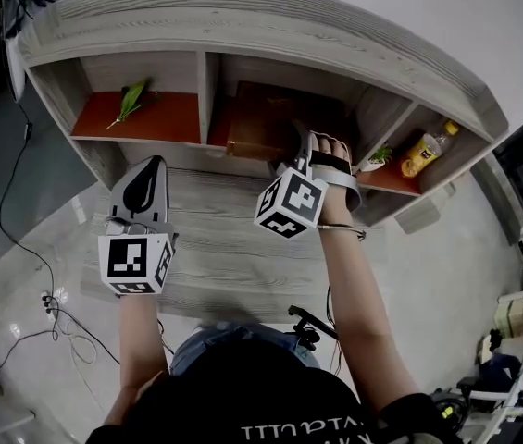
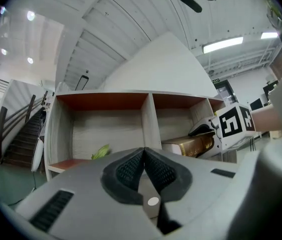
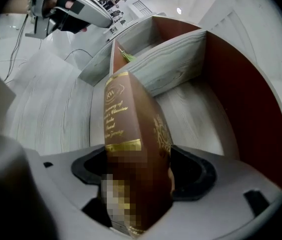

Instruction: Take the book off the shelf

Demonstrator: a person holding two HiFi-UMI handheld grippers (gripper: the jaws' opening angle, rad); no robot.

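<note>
A brown book [image 1: 263, 123] with gold lettering lies in the middle compartment of the grey wooden shelf [image 1: 242, 26]. My right gripper [image 1: 312, 151] reaches into that compartment and is shut on the book [image 3: 133, 149], its spine between the jaws. The same book [image 2: 193, 145] shows at the right of the left gripper view, beside the right gripper's marker cube [image 2: 234, 123]. My left gripper [image 1: 145, 188] hangs in front of the shelf's left side, jaws shut with nothing in them, pads [image 2: 131, 171] touching.
A green leafy item [image 1: 131, 100] lies in the left compartment on its orange floor. The right compartment holds a yellow bottle [image 1: 423, 153] and a small green-and-white item [image 1: 377, 158]. Cables [image 1: 48, 303] trail over the glossy floor at the left.
</note>
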